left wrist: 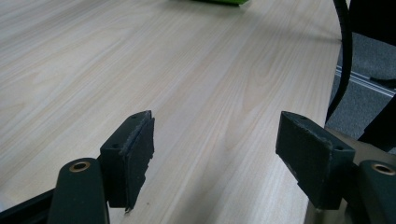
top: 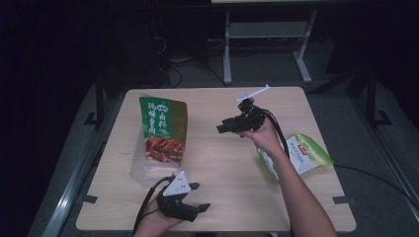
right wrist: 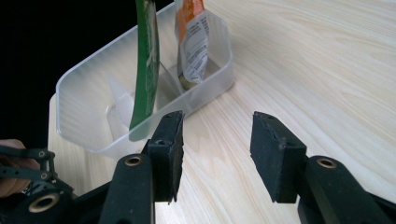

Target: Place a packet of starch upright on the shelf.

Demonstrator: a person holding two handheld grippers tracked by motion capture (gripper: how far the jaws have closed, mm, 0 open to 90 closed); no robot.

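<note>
Left hand-held gripper (top: pixel 197 196) low w/ jaws wide apart; right hand-held gripper (top: pixel 220 129) raised, jaws apart, both empty.

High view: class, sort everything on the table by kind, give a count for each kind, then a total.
Snack bags: 2, a green-and-orange bag standing in the container, a light green bag at the right edge
Clear plastic container: 1
Hand-held grippers: 2, left hand-held gripper, right hand-held gripper
Total: 5
</note>
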